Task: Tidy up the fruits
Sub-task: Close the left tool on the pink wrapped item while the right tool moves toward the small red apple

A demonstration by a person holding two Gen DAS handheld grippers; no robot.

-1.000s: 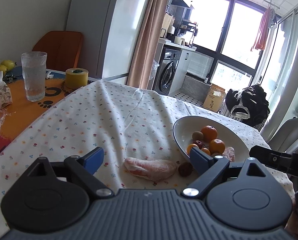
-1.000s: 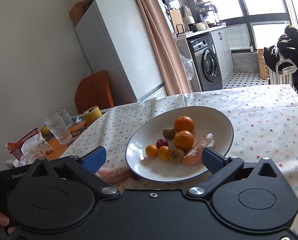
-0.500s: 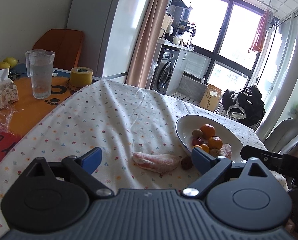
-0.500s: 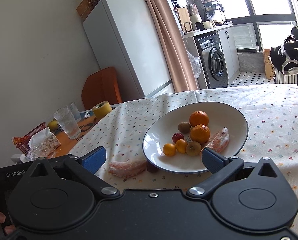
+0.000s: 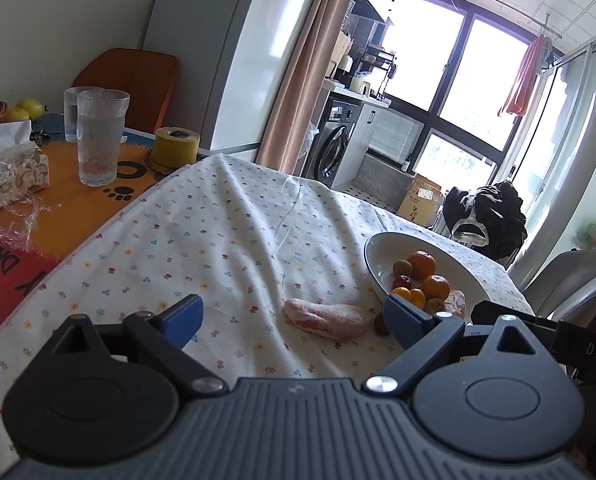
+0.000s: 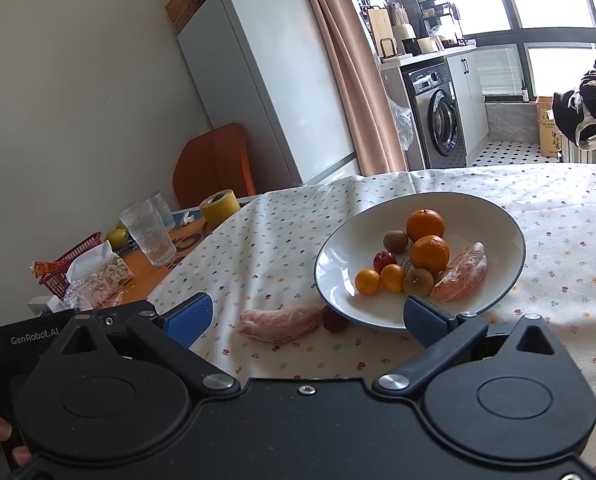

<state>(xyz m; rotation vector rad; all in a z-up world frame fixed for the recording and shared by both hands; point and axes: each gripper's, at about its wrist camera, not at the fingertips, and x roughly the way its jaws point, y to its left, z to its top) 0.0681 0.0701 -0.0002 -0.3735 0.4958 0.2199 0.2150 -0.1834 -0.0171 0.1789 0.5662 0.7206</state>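
My table (image 6: 558, 240) wears a white cloth (image 5: 201, 232) sprigged with small flowers, creased along its middle. On the cloth sit a white bowl (image 6: 510, 224) of fruit, a plastic-wrapped pinkish wedge (image 6: 279, 322) and a small dark red fruit (image 6: 333, 319) touching the bowl's near rim. Where the cloth ends, an orange mat (image 5: 57, 200) carries two glasses (image 5: 97, 136), a yellow tape roll (image 5: 176, 147) and a tissue pack (image 5: 5, 168).
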